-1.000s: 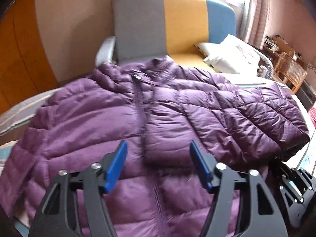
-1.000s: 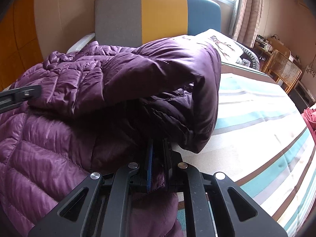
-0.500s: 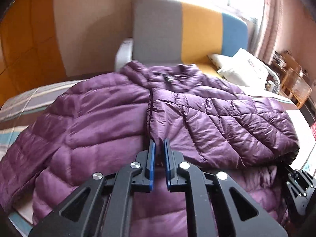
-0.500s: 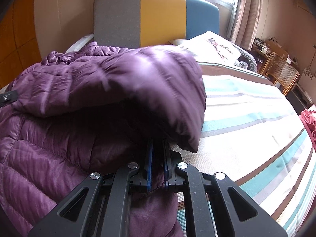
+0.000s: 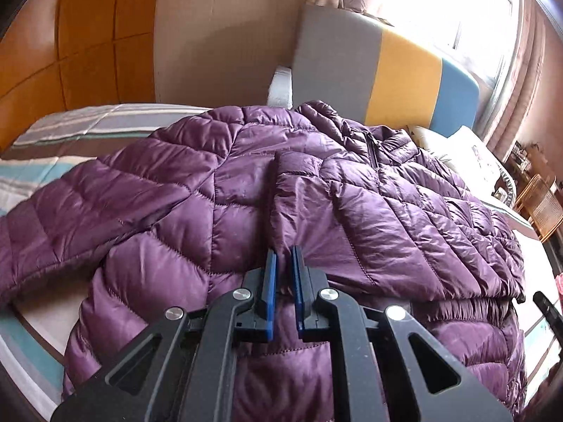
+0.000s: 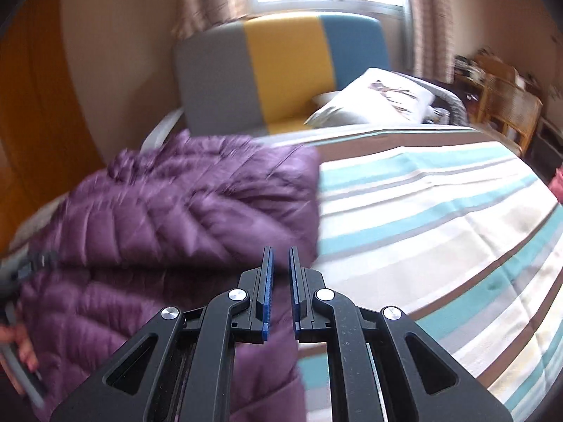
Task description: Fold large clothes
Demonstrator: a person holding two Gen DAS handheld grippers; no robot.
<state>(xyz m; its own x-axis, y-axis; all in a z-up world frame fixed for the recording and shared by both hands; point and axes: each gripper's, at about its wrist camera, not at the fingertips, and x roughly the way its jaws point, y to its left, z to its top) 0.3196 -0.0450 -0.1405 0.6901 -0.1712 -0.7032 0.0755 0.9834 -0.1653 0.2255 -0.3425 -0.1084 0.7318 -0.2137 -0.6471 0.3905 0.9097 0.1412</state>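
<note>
A purple quilted down jacket [image 5: 352,193] lies spread on the striped bed [image 5: 52,176], its right side folded over the front. My left gripper [image 5: 284,251] is shut, and the edge of that folded flap runs into its blue pads. In the right wrist view the jacket [image 6: 176,211] is blurred and lies to the left. My right gripper [image 6: 280,251] is shut at the jacket's lower right edge, with purple fabric between and under its pads. A hand [image 6: 17,344] shows at the far left. A black part of the right gripper [image 5: 547,307] shows at the left view's right edge.
The striped bedcover [image 6: 440,211] stretches right of the jacket. A grey, yellow and blue headboard [image 6: 281,70] stands behind, with a white pillow [image 6: 380,98] in front of it. A wicker chair [image 6: 510,109] stands at the far right. An orange wall panel [image 5: 70,52] is at the left.
My left gripper went from open to shut at the folded flap and moved left. The right flap dropped flat over the jacket's front. My right gripper rose, still shut.
</note>
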